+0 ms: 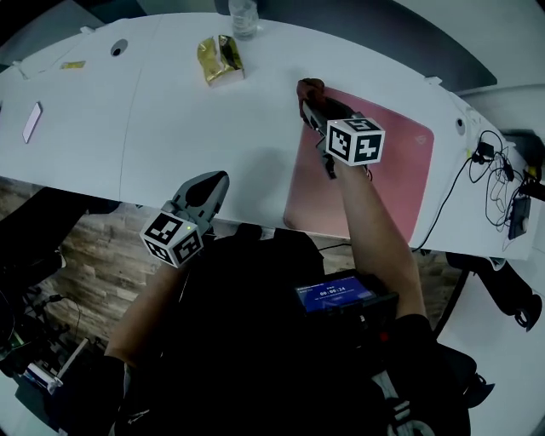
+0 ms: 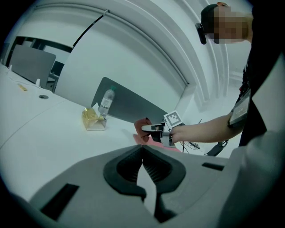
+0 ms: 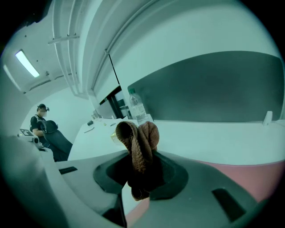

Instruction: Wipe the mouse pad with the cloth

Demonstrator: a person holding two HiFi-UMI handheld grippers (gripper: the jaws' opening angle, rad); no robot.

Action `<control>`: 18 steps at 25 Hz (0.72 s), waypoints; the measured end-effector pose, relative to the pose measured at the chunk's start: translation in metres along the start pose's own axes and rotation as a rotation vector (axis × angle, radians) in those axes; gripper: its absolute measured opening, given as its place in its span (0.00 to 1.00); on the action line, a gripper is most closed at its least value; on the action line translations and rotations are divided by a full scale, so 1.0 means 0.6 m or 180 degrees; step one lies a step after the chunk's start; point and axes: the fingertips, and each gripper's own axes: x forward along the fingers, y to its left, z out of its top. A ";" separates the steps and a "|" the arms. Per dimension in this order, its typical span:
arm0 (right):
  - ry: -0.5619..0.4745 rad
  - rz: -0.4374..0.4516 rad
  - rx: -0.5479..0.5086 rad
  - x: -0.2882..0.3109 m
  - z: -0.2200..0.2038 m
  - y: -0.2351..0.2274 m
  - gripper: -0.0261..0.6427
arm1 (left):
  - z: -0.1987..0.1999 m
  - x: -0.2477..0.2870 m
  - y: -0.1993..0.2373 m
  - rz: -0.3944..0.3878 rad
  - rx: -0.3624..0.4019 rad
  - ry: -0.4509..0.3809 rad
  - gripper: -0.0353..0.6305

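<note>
- Two grippers are in frame, one per hand, above a white curved desk [image 1: 162, 128].
- Far left on the desk is a flat phone-like slab [image 1: 32, 122], lying alone and well apart from everything else.
- The left gripper [image 1: 207, 186] hangs over the desk's near edge, left of the mouse pad [image 1: 392, 166]. Its jaws are closed tip to tip with nothing between them, and it touches nothing.
- A gold packet [image 1: 220, 60] stands near the desk's far edge. A clear bottle [image 1: 243, 17] is just behind it to the right.
- The cloth [image 1: 309, 86] is brown and bunched up, and sits at the mouse pad's far left corner. I cannot tell whether it presses on the pad or sits just above it.
- The right gripper [image 1: 315, 106] is over the pad's left side, pointing away from the person. Its jaws are clamped on the cloth: a folded wad sticks out past the tips and the rest is packed into the gap behind them.
- The mouse pad is pink and lies flat on the right part of the desk. Its near edge reaches the desk's near edge, and most of its surface is bare.
- A tangle of black cables [image 1: 498, 183] hangs off the desk's right end.
</note>
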 end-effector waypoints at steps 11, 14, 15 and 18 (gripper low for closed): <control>-0.0571 -0.0166 -0.0322 -0.219 0.020 -0.013 0.21 | 0.023 0.038 -0.081 -0.0493 0.0291 -0.0035 0.07; -0.0669 -0.0336 -0.0345 -0.282 0.006 -0.024 0.21 | 0.025 0.050 -0.105 -0.0649 0.0384 -0.0030 0.07; -0.0696 -0.0388 -0.0340 -0.301 0.000 -0.027 0.21 | 0.026 0.054 -0.113 -0.0701 0.0415 -0.0026 0.07; -0.0770 -0.0510 -0.0328 -0.357 -0.023 -0.029 0.21 | 0.032 0.068 -0.139 -0.0863 0.0505 -0.0007 0.07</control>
